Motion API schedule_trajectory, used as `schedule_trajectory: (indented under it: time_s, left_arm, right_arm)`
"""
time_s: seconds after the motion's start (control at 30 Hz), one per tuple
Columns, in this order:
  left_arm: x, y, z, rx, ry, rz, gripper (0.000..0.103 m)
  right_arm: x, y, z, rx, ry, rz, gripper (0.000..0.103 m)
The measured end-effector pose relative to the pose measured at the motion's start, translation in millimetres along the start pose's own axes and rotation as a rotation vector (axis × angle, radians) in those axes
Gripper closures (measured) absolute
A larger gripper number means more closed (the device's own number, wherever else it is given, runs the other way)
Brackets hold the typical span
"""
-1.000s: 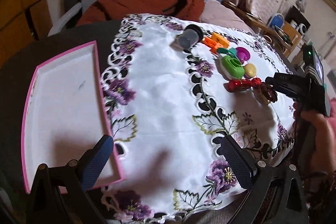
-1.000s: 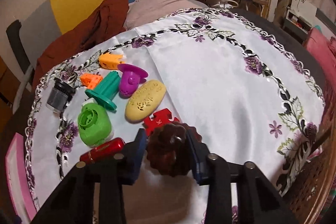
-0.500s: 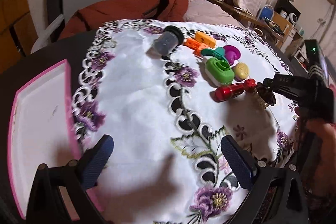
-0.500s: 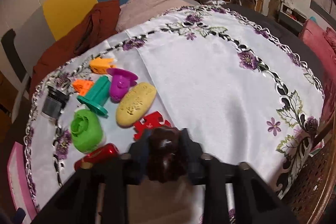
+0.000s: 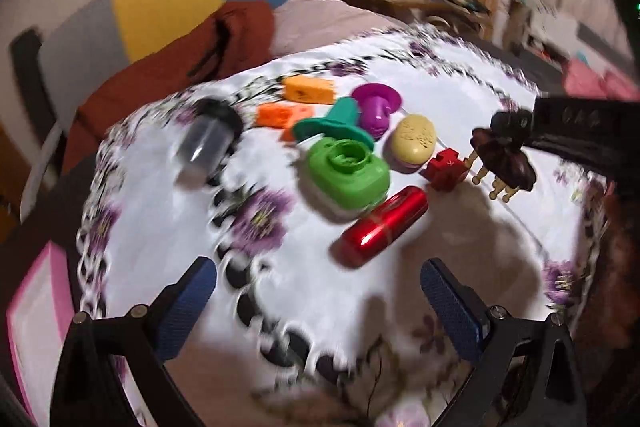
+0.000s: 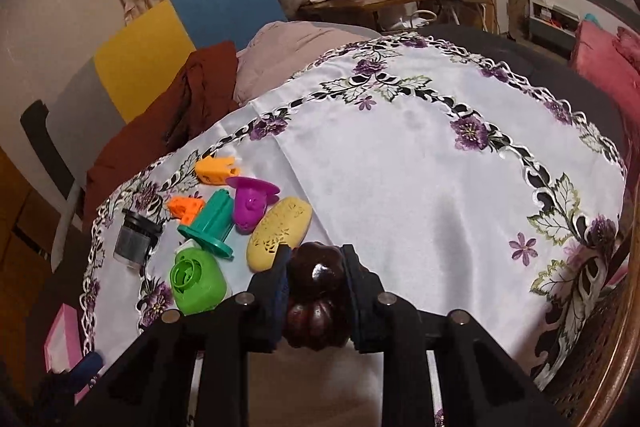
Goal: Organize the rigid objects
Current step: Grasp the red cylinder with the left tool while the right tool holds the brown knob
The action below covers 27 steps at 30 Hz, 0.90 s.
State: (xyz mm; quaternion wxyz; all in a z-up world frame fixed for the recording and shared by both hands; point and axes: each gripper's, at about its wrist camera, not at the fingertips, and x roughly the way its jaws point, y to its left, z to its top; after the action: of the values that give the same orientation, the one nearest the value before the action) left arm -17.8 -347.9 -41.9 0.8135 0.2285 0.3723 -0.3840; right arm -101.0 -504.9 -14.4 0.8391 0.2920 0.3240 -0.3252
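Clearly the right gripper (image 6: 316,291) is closed on a dark brown lobed piece (image 6: 316,293), its two pads pressed against the piece's opposite sides; in the left wrist view the same piece (image 5: 505,159) hangs clear above the cloth with tan prongs pointing down, just right of the red puzzle-shaped block (image 5: 445,169). It looks like hard, glossy plastic or wood, probably light and stiff, and the rounded, shiny lobes may be slippery, so a grip across the waist between lobes seems safer than one on the prongs, which look thin enough to snap. The left gripper (image 5: 320,303) stands wide open and empty, low over the near part of the bench. Ahead of it lies the red metallic cylinder (image 5: 381,225), smooth and likely to roll, best taken across its middle. Beyond sit the green square-based piece (image 5: 347,174), the yellow oval (image 5: 412,143), the teal flanged piece (image 5: 340,125) and the purple one (image 5: 376,107). A pink-rimmed tray (image 5: 28,307) shows at the near left edge.
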Motion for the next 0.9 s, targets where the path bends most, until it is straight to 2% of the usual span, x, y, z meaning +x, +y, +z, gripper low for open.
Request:
schedule_trajectory:
  time_s: [0.07,0.17,0.2,0.23,0.33,0.47,0.57,0.67,0.83,0.9]
  left_arm:
    - [12.5,-7.7,8.1,0.045,-0.003,0.006,0.001]
    - [28.7,-15.3,14.3,0.089,0.020,-0.021,0.022]
    - [32.5,-17.4,14.4,0.098,0.034,-0.031,0.032]
    - [35.9,-19.4,13.7,0.099,0.054,-0.058,0.037]
    - [35.3,-23.8,7.9,0.081,0.069,-0.147,0.037]
    - [31.9,-29.9,6.2,0.065,0.064,-0.212,0.037]
    - [31.4,-29.7,8.8,0.043,0.073,-0.291,0.037]
    - [32.2,-29.7,10.6,0.040,0.077,-0.280,0.038]
    - [37.2,-34.0,20.7,0.086,0.053,-0.181,0.036]
    - [39.0,-38.8,22.4,0.114,0.053,-0.186,0.037]
  right_arm:
    - [0.2,-1.6,0.4,0.009,0.000,0.002,0.080]
    - [0.2,-3.7,-0.1,0.019,-0.002,0.006,0.080]
    - [0.5,-4.2,0.0,0.022,0.000,0.007,0.080]
    - [0.8,-5.3,0.2,0.028,0.001,0.009,0.080]
    - [1.0,-8.9,0.9,0.049,0.002,0.014,0.080]
    - [0.7,-11.0,1.5,0.063,0.000,0.016,0.080]
    - [-0.2,-12.5,1.4,0.072,-0.003,0.023,0.080]
    - [-0.9,-14.7,2.2,0.086,-0.008,0.024,0.080]
    - [-1.2,-16.2,2.9,0.095,-0.012,0.022,0.080]
    - [-0.8,-16.7,3.0,0.096,-0.011,0.021,0.080]
